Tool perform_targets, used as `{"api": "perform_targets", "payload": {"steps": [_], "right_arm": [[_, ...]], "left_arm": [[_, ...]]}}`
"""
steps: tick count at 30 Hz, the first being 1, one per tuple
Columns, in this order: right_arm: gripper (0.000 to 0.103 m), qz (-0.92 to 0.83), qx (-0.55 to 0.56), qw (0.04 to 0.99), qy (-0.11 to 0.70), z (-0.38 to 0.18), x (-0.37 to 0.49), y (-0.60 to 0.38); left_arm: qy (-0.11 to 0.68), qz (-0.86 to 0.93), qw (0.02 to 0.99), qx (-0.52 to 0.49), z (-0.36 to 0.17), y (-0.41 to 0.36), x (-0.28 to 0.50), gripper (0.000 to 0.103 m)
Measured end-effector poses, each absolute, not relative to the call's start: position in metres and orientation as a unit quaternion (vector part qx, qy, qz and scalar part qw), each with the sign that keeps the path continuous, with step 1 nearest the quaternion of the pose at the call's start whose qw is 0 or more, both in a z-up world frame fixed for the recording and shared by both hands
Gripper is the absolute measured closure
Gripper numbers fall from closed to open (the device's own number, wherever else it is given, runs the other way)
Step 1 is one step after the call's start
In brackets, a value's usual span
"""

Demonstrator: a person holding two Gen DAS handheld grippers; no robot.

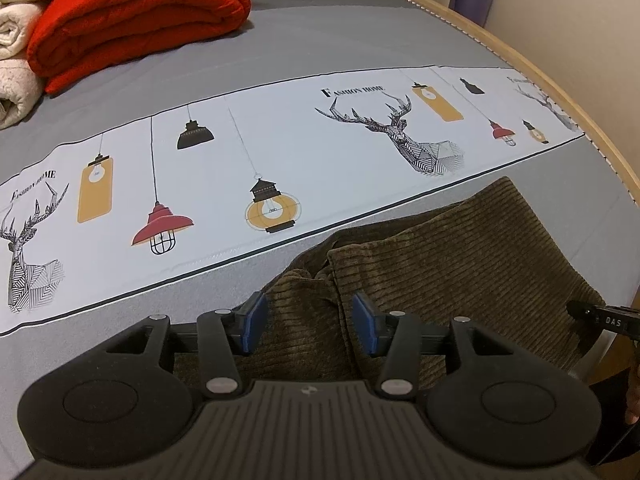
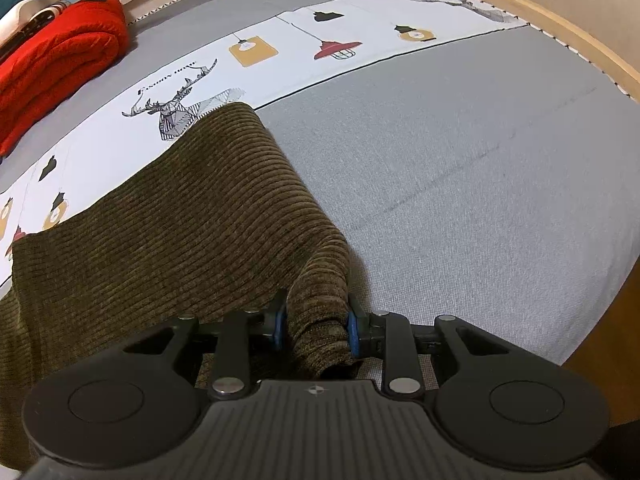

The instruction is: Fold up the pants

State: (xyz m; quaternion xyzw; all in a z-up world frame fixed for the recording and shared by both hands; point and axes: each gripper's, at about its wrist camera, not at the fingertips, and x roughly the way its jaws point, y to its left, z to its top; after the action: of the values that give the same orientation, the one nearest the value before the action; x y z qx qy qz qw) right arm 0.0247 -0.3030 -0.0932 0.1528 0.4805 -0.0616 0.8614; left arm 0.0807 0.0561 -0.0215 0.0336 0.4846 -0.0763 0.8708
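Olive-brown corduroy pants (image 1: 440, 264) lie folded on the grey bed (image 1: 320, 32). My left gripper (image 1: 308, 322) is open, its blue pads (image 1: 253, 320) standing apart just above the pants' near left part, holding nothing. My right gripper (image 2: 316, 326) is shut on a bunched corner of the pants (image 2: 180, 220), lifting that edge a little off the bed (image 2: 480, 200). The right gripper's tip also shows in the left wrist view (image 1: 596, 316) at the pants' right edge.
A white printed band with deer and lamps (image 1: 256, 168) crosses the bed beyond the pants. A folded red blanket (image 1: 132, 20) and white rolled blankets (image 1: 16, 60) lie at the far left. The bed's wooden edge (image 1: 552, 96) runs along the right.
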Motion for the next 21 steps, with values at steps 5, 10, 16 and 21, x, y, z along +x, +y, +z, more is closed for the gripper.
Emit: {"api": "perform_targets", "payload": {"steps": [5, 10, 16, 21], "right_arm": [[0.077, -0.047, 0.112, 0.886, 0.447, -0.064, 0.013, -0.286], [0.078, 0.022, 0.014, 0.932, 0.361, -0.006, -0.017, -0.232], [0.078, 0.115, -0.097, 0.951, 0.272, 0.026, -0.064, -0.151], [0.079, 0.154, -0.144, 0.943, 0.257, 0.020, -0.087, -0.104]], "left_arm": [[0.486, -0.078, 0.871, 0.012, -0.019, 0.063, 0.079, 0.048], [0.486, -0.124, 0.861, -0.087, -0.012, 0.073, 0.080, 0.040], [0.481, -0.266, 0.816, -0.180, -0.007, 0.052, 0.069, 0.019], [0.487, -0.281, 0.803, -0.197, -0.014, 0.039, 0.071, 0.018]]}}
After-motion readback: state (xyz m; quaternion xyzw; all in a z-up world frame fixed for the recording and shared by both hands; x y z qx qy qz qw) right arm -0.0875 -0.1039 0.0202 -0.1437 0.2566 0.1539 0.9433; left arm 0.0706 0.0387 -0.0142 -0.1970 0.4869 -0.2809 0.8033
